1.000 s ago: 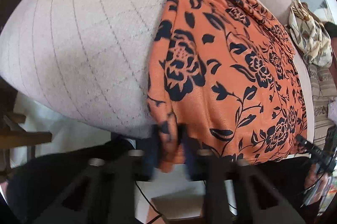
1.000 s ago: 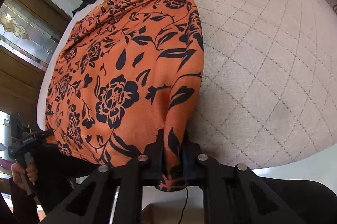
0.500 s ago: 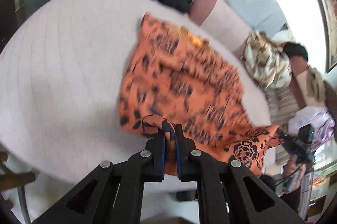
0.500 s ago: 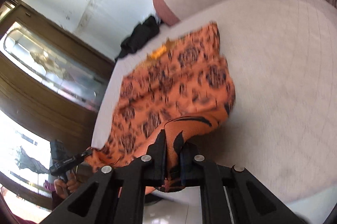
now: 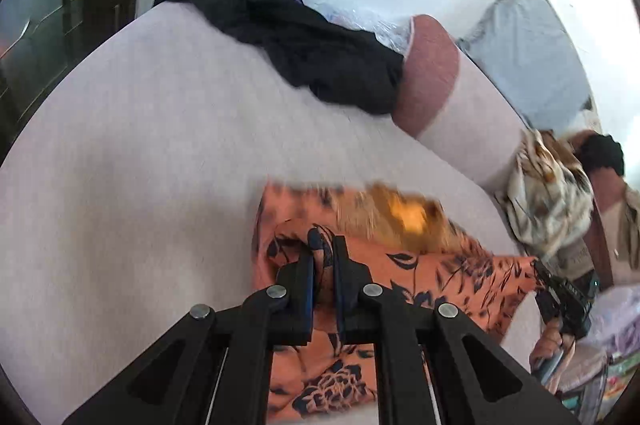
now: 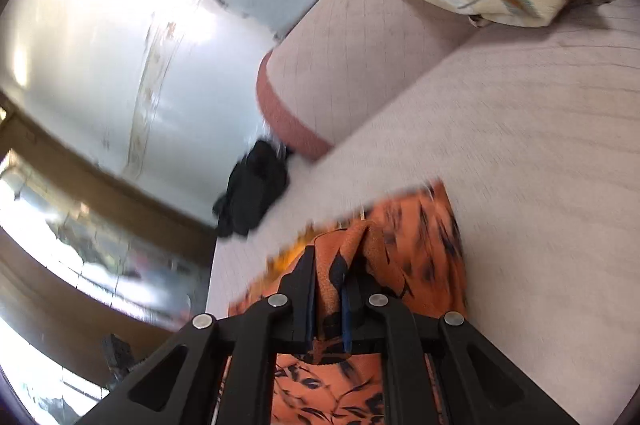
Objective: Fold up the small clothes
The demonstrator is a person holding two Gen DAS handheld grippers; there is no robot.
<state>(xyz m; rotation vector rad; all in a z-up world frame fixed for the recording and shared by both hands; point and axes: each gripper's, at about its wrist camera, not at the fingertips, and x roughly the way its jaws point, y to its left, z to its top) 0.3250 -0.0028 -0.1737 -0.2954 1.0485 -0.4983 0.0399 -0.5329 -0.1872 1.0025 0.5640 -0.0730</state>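
Note:
An orange garment with a dark floral print (image 5: 440, 265) lies on the pale quilted bed (image 5: 140, 165). My left gripper (image 5: 323, 253) is shut on one corner of its near edge and holds it raised over the cloth. My right gripper (image 6: 329, 265) is shut on the other corner of the same orange garment (image 6: 420, 237), also lifted. The cloth between the two grippers is doubled over towards its far edge, which is blurred. My right gripper also shows at the right edge of the left wrist view (image 5: 560, 297).
A black garment (image 5: 312, 57) lies at the far edge of the bed, also in the right wrist view (image 6: 256, 189). A pink bolster (image 5: 432, 81) and a leaf-print cloth (image 5: 548, 201) sit at the back right. A wooden cabinet (image 6: 60, 225) stands beside the bed.
Both grippers have lifted the garment's near edge off the bed's front and carried it forward over the cloth towards the far edge. The garment now lies doubled.

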